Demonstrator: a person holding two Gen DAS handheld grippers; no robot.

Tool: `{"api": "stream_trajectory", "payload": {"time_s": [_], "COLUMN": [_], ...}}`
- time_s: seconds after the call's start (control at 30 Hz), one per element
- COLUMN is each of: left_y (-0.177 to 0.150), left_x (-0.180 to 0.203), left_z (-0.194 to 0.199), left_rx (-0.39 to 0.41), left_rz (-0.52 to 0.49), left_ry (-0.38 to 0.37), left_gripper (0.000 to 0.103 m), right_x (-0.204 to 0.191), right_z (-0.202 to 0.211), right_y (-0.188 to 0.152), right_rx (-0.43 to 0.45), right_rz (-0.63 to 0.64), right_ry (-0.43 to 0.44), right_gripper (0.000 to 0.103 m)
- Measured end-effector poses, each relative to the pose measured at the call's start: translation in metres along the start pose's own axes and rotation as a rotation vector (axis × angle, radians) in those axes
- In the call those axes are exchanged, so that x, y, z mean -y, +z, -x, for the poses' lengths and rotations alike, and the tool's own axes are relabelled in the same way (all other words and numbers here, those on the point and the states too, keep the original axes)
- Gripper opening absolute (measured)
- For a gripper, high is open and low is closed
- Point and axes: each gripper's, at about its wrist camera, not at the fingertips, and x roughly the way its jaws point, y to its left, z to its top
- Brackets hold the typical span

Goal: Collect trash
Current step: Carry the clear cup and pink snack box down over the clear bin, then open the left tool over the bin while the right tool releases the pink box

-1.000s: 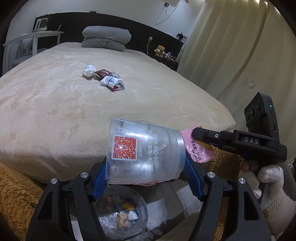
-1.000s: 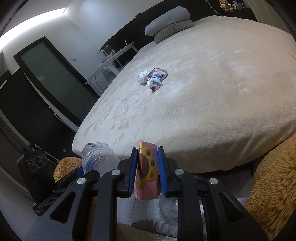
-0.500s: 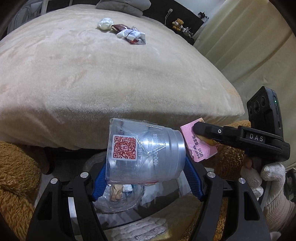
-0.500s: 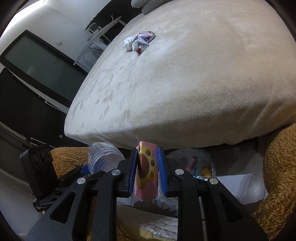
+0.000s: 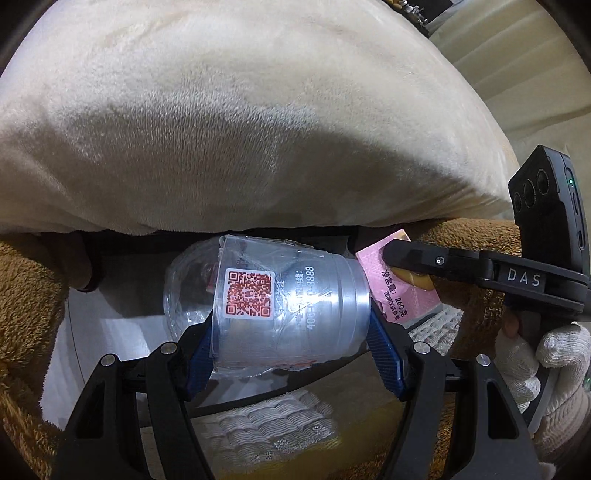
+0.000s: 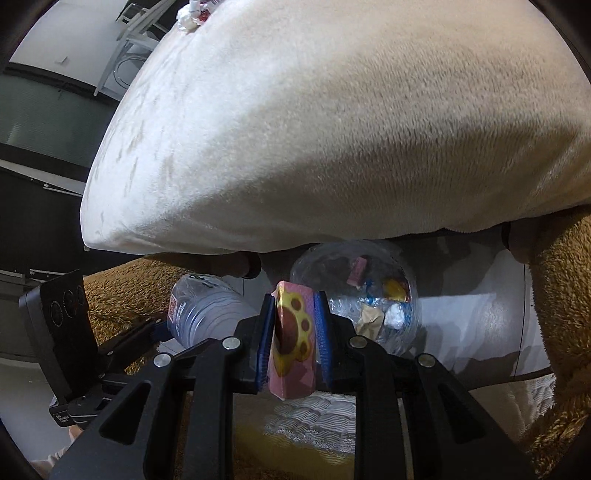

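My left gripper (image 5: 291,339) is shut on a crumpled clear plastic cup (image 5: 291,306) with a red QR label, held sideways. My right gripper (image 6: 293,339) is shut on a flat pink carton (image 6: 293,339) with a yellow paw print. The same carton (image 5: 399,291) shows beside the cup in the left wrist view, pinched by the right gripper. Below both hangs a clear plastic trash bag (image 6: 369,302) holding several wrappers, just under the bed's edge. More trash (image 6: 192,14) lies far off on the cream bed (image 6: 332,129).
Brown plush fabric (image 6: 561,314) flanks the bag on both sides. A white-gloved hand (image 5: 554,354) holds the right gripper's handle. A white knitted cloth (image 6: 325,417) lies below the grippers. A white chair and a dark door stand at the left of the right wrist view.
Both grippers sank and tipped downward, from above the bed's top to its front edge. The trash bag has come into fuller view. Cup and carton stay gripped.
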Motion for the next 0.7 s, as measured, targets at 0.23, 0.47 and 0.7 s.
{"api": "stream_trajectory", "payload": {"time_s": [0.23,0.47,0.7], "left_y": [0.001,0.003,0.002], "left_x": [-0.008,-0.015,-0.015], "left_z": [-0.018,-0.028,-0.035], "left_rx": [-0.088,-0.150,-0.184], "left_rz": [0.040,0.066,0.067], "left_ry": [-0.011,-0.006,0.001], "left_gripper": [0.070,0.070,0.070], "right_x": [0.003,0.008,0.007], "right_z": [-0.020,-0.030,-0.034], "right_y": [0.001,0.002,0.003], "right_rx": [-0.066,-0.108,-0.117], "right_rz": [-0.024,-0.045,-0.045], "right_ry": [-0.028,-0.053,-0.053], "right_gripper": [0.023,0.024,0.024]}}
